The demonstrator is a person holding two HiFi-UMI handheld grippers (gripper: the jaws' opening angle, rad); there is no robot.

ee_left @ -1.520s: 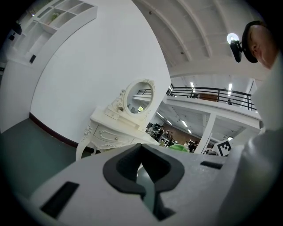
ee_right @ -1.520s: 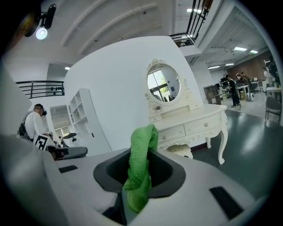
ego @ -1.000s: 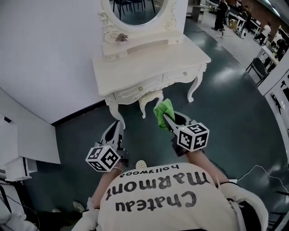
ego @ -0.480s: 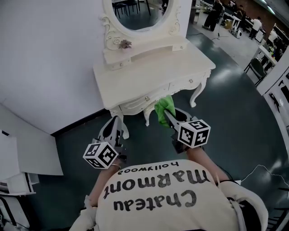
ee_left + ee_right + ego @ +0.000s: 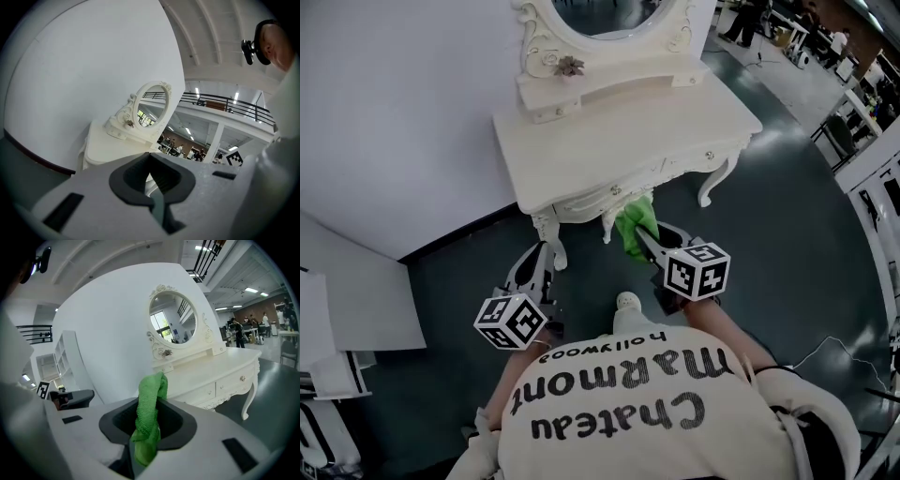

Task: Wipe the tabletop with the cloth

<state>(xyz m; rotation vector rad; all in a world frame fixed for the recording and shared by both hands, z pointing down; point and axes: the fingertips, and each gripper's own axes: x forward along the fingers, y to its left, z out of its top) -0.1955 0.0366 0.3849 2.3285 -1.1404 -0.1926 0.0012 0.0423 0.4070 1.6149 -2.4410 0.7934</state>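
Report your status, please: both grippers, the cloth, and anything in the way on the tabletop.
Left gripper shut, empty. Right gripper shut on green cloth, held short of the tabletop. No wiping yet; nothing lies on it in the way.

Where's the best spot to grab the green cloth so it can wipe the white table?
Grab the green cloth around its bunched middle, coming from the person's side. The right gripper is shut on it that way now. The loose end pokes out past the gripper toward the tabletop, so soft cloth, not the hard gripper, would probably touch the surface first.
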